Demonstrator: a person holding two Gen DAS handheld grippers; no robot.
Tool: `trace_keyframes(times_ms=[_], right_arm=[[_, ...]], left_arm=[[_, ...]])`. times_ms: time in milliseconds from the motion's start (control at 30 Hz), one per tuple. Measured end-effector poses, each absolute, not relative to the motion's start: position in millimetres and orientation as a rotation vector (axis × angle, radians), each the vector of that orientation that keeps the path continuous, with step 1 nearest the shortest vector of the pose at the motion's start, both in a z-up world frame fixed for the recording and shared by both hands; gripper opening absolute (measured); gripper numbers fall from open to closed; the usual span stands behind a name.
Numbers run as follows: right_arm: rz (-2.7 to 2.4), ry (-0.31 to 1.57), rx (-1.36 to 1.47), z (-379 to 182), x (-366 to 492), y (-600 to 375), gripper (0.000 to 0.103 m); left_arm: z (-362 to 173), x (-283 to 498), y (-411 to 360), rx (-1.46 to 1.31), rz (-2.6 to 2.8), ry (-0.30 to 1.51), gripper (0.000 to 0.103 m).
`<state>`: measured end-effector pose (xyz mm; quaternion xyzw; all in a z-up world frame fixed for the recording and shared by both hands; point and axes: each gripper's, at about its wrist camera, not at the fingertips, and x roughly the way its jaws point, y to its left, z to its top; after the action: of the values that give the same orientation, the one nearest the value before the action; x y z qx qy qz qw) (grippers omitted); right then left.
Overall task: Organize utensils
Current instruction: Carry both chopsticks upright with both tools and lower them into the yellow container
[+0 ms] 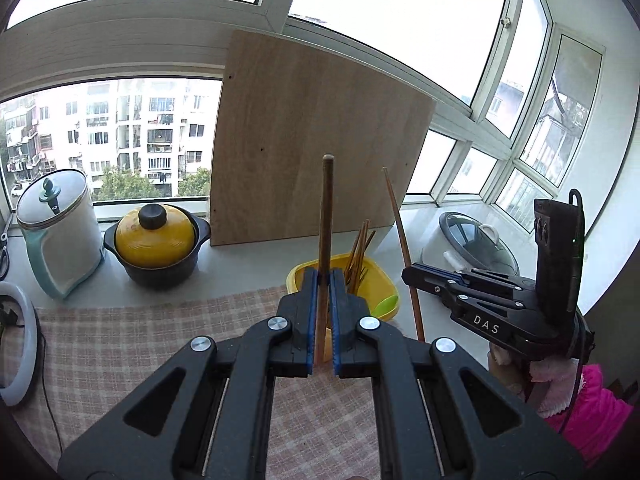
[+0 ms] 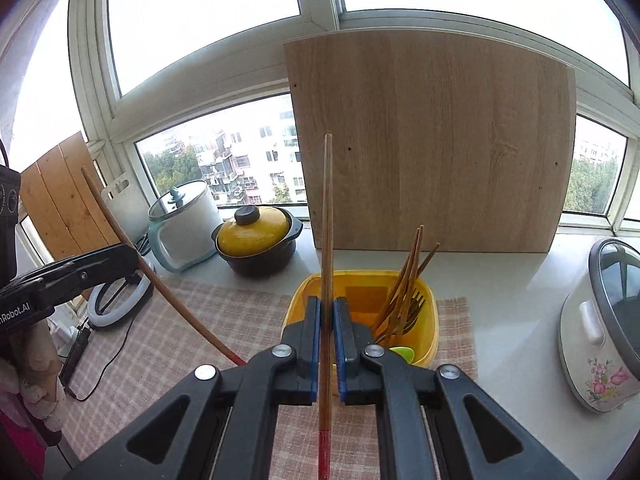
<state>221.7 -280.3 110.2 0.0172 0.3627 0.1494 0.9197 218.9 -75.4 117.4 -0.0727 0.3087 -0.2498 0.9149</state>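
Right wrist: my right gripper (image 2: 328,322) clamps a chopstick (image 2: 327,220), my left gripper (image 1: 323,304) another (image 1: 325,216). I'd lower each upright into the yellow bin (image 2: 430,312), releasing low.

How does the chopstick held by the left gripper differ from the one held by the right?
The left gripper holds its chopstick with a rounded end pointing up; the right gripper holds its chopstick with a squarer end up. The right chopstick shows a red lower section in its own wrist view; the left chopstick's shows none there. Both stand upright, clamped above the yellow container.
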Motion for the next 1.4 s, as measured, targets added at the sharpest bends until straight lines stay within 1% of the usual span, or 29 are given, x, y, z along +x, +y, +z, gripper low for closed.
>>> trace_keyframes(times_ms=[233, 533, 1033, 1400], right_arm=[[0.278, 0.692, 0.054, 124, 244, -287, 0.004], [0.248, 0.654, 0.073, 130, 270, -290, 0.004], [0.199, 0.701, 0.055, 96, 305, -286, 0.004], [0.19, 0.736, 0.051, 77, 308, -288, 0.004]], left_arm=[[137, 240, -97, -0.144, -0.529, 0.594, 0.003], [129, 265, -121, -0.13, -0.538, 0.619, 0.003], [103, 283, -127, -0.098, -0.522, 0.684, 0.003], [85, 282, -132, -0.075, -0.523, 0.73, 0.003]])
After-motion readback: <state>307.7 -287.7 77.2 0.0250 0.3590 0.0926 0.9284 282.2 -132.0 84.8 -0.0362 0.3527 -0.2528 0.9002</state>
